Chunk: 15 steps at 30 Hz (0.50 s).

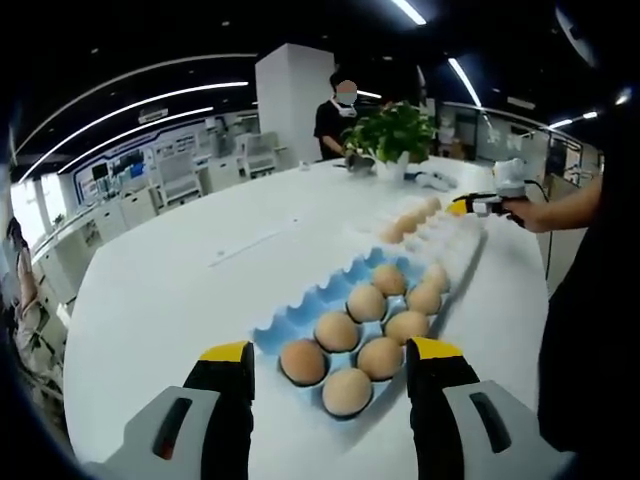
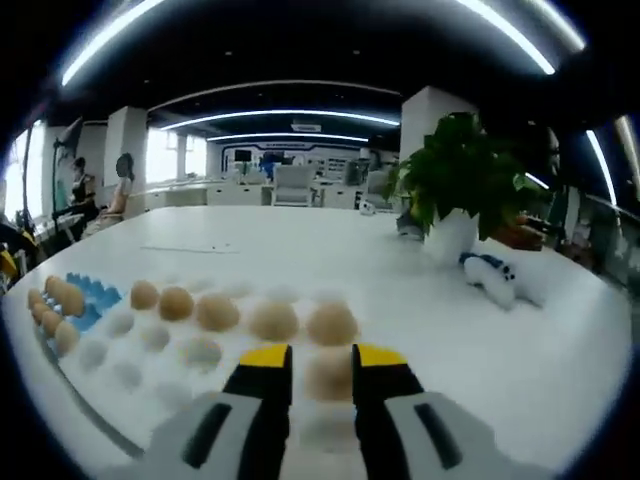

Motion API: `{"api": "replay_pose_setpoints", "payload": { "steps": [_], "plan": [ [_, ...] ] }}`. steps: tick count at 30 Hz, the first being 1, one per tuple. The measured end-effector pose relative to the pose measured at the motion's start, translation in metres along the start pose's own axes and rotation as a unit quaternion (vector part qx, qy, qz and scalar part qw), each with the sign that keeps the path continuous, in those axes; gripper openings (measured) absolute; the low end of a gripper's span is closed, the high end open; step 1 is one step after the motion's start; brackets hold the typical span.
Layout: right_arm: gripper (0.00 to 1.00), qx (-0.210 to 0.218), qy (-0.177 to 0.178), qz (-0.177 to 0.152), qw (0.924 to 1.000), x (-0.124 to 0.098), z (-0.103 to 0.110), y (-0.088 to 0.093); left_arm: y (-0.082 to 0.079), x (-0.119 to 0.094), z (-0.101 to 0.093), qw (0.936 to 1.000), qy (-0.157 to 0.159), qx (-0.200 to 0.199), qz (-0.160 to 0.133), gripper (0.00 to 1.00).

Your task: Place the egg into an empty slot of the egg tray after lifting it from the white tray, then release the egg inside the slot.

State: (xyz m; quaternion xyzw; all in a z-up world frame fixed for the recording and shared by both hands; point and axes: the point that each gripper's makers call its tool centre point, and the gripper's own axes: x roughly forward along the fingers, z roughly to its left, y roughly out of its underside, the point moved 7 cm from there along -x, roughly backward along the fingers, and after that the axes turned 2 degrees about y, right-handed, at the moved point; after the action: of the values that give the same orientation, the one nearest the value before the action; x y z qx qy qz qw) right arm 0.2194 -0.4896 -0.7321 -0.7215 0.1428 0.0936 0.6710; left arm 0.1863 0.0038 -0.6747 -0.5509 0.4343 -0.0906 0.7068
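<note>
My left gripper (image 1: 330, 352) is open, its yellow-tipped jaws either side of the near end of the blue egg tray (image 1: 300, 315). That tray holds several brown eggs (image 1: 337, 330) and has empty slots on its left side. Beyond it lies the white tray (image 1: 455, 245) with a few eggs at its far end, where a hand holds my right gripper (image 1: 470, 206). In the right gripper view, my right gripper (image 2: 321, 365) has its jaws shut on an egg (image 2: 328, 380) resting in the white tray (image 2: 130, 375), just in front of a row of eggs (image 2: 275, 320). The blue egg tray (image 2: 95, 295) is at far left.
Both trays lie on a big round white table (image 1: 180, 290). A potted plant (image 2: 455, 175) and a small white object (image 2: 490, 275) stand at the back of it. A person (image 1: 335, 120) stands beyond the table. My holder's arm (image 1: 580, 205) is at the right.
</note>
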Motion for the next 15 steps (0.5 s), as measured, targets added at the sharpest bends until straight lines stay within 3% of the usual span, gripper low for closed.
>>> {"api": "replay_pose_setpoints", "payload": {
  "steps": [4, 11, 15],
  "plan": [
    [0.23, 0.010, 0.005, 0.010, 0.9999, 0.006, -0.006, 0.004, 0.001, -0.001, 0.001, 1.0000, -0.003, 0.000, 0.001, 0.62],
    [0.25, -0.011, -0.008, 0.020, 0.9997, 0.012, -0.005, 0.010, 0.000, -0.002, 0.002, 1.0000, -0.006, -0.004, -0.002, 0.62],
    [0.26, 0.015, -0.018, 0.024, 0.9994, 0.015, -0.009, 0.014, -0.001, -0.001, 0.003, 1.0000, -0.007, -0.004, -0.003, 0.62]
  ]
}}
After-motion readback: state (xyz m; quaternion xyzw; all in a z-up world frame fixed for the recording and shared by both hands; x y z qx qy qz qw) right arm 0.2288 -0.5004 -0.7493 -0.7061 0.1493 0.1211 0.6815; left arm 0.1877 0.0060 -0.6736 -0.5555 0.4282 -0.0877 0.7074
